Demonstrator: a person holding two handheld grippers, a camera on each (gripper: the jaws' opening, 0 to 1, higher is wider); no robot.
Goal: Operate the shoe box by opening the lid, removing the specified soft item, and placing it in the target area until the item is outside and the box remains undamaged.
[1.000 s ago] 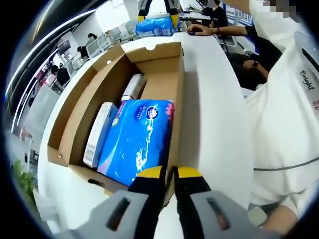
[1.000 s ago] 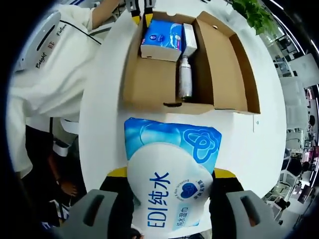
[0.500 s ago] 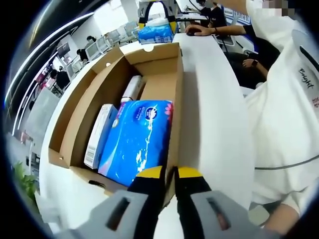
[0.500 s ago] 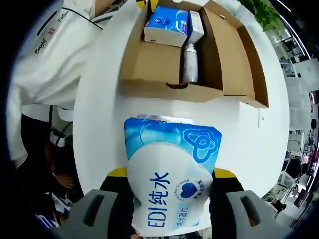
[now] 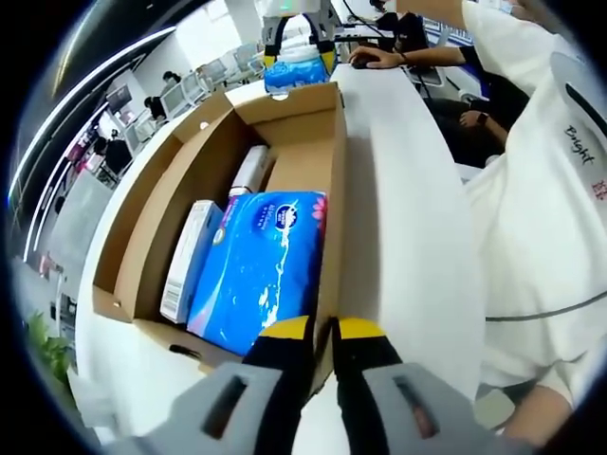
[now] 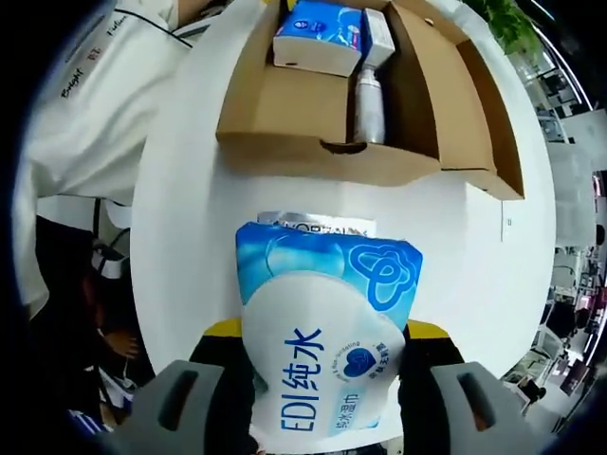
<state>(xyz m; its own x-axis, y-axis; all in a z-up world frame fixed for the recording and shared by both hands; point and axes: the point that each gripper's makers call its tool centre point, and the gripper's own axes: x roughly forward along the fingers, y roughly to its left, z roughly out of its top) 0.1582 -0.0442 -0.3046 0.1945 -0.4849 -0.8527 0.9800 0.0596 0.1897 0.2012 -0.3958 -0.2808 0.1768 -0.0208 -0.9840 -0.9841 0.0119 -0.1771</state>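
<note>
Wet-wipe pack [image 6: 327, 332]: "EDI" and "纯水" printed in large blue characters; smaller line beneath too small to be read. White sleeve [image 5: 560, 190]: "Bright" printed in dark script. Tissue pack [image 5: 261, 265]: print unreadable.

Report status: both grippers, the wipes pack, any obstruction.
Left gripper shut on shoe box wall. Right gripper shut on wet-wipes pack, outside box, above table. Nothing in the way.

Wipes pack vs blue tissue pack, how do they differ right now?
The wipes pack is out of the shoe box, gripped by the right gripper above the table; the blue tissue pack lies inside the box. The wipes pack has a white front panel; the tissue pack is almost all blue. Both are soft packs.
</note>
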